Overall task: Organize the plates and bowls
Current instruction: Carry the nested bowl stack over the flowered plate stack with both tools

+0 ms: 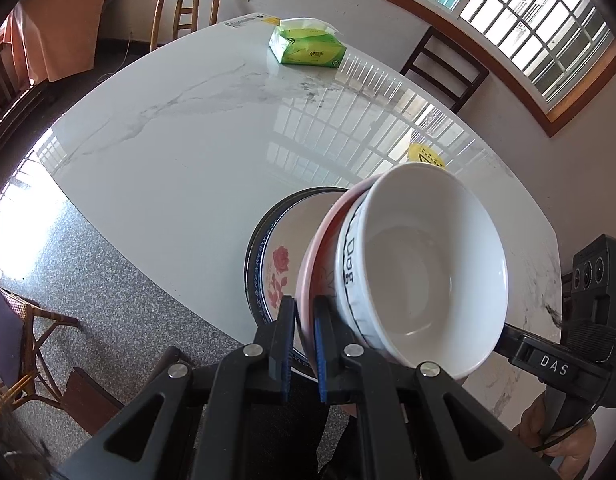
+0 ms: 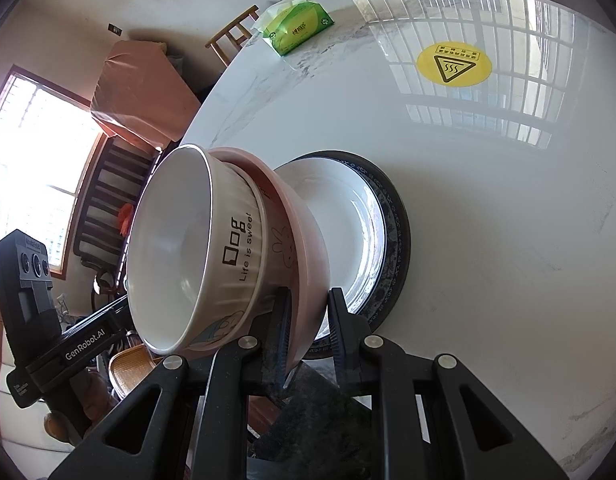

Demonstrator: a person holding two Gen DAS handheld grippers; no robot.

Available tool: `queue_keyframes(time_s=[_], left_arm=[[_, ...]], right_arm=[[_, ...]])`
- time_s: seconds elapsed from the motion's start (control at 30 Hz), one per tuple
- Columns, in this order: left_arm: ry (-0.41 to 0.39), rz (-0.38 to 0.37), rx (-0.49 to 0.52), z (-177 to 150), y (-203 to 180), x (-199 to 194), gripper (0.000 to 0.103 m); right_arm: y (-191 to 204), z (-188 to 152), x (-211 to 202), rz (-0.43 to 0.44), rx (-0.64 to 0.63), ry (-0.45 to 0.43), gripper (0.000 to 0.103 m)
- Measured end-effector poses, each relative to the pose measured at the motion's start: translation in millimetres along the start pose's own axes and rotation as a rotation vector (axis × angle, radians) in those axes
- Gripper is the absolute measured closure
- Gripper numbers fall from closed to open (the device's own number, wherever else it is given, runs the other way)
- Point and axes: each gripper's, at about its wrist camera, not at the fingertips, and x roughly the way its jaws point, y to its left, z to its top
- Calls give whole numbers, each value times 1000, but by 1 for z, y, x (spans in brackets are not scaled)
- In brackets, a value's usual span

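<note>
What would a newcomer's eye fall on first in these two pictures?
First the white bowl lettered "Dog", nested in a pink bowl, near the table's front edge above a blue-rimmed plate. Both tongs, left and right, pinch the pink bowl's rim from opposite sides. Farther back lie a green tissue pack and a round yellow warning sticker.

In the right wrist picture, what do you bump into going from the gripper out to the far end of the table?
Right gripper pinching the pink bowl → stacked plates → yellow hot-surface sticker → green tissue pack → wooden chair past the table's edge.
</note>
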Motion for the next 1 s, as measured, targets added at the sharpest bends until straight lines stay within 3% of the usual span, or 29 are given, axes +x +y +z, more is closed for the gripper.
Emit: queue_keyframes(time_s=[1.0], left_arm=[[84, 3, -12, 8, 8, 34, 96]], right_arm=[[-2, 4, 9, -24, 37, 54, 84]])
